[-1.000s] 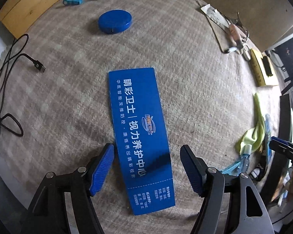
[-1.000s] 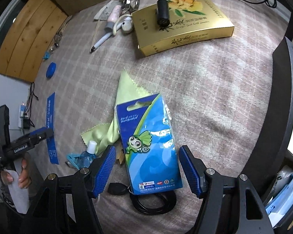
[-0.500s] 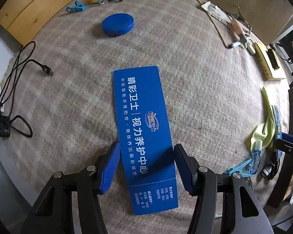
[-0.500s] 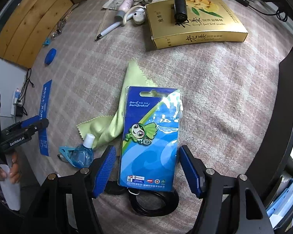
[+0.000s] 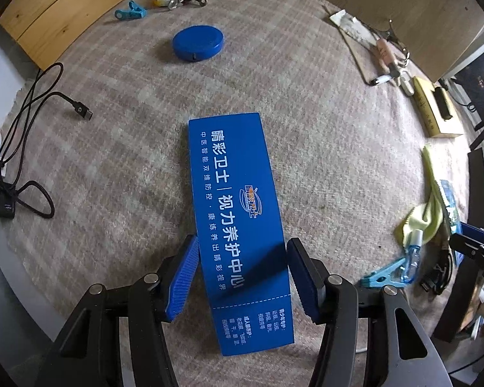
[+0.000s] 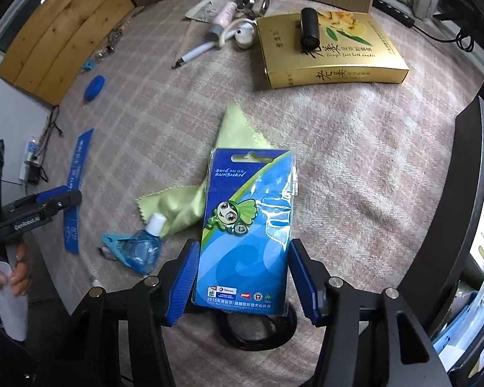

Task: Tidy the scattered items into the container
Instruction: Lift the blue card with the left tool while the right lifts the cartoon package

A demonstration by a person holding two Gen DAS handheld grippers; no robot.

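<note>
Left gripper [image 5: 242, 277] clamped near end of long blue printed paper card [image 5: 238, 225], edge to edge; thin, bendy, light, so grip gently. Right gripper [image 6: 240, 285], closing, straddled glossy blue carded pin packet [image 6: 247, 229] on checked blanket [image 6: 355, 161]; slippery film.

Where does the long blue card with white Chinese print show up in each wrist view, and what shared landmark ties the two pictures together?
Left wrist view: long blue card at centre, lying lengthwise on the blanket, its near end between the left gripper's pads.
Right wrist view: same card at the left edge, a thin foreshortened strip.
Shared landmark: round blue case.
</note>
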